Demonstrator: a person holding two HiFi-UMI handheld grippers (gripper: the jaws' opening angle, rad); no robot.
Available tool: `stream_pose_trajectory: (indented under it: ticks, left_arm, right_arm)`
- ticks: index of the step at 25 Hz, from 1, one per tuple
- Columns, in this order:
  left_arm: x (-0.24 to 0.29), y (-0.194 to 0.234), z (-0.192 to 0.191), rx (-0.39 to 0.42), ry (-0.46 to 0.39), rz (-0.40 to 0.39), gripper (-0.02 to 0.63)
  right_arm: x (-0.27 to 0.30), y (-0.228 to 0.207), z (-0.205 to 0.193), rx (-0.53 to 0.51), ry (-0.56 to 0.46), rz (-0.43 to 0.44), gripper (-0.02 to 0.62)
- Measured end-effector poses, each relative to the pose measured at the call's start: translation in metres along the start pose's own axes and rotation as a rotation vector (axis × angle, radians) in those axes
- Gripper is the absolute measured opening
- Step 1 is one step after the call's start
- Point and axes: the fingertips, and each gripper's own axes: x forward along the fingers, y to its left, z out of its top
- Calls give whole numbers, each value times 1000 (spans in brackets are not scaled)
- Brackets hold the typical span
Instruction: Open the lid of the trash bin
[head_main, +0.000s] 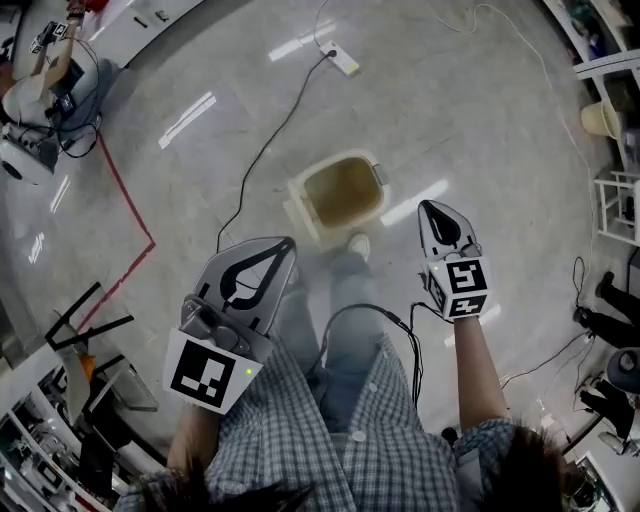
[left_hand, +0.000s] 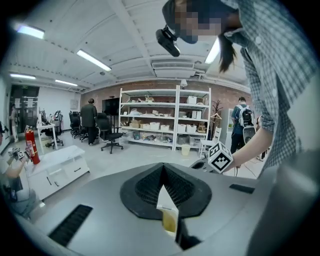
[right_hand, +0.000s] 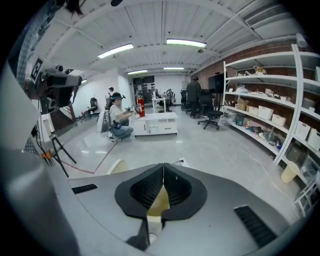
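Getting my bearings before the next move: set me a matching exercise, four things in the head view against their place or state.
Things:
1. trash bin
2. left gripper
3. right gripper
4. power strip

Places or states:
A. white, on the floor at the end of a black cable
B. jaws together, nothing between them, right of the bin
C. top open, brownish inside showing
D. jaws together, nothing between them, lower left of the bin

Pairs: 1-C, 2-D, 3-B, 4-A.
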Motion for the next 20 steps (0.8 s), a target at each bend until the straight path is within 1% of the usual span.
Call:
stream_pose_trajectory:
  ticks: [3,7,12,15,20]
  left_arm:
    - [-18,5,7,6,-2,30,-2]
    - [-36,9,18,9,-34,62,-2]
    - [-55,4,38,31,-71,71,-2]
    - [-66,1,52,18,-108,81,-2]
    - [-80,1,70,8,-174,86,-2]
  right_arm:
    - [-27,3,27,0,-54,-24,20]
    - [-61,9,58,35,-123,-68,20]
    - [-104,19,97,37,-214,-108,20]
    - [-131,23,118,24,-262,-131,20]
    - [-163,29,136,22,-326,-182,20]
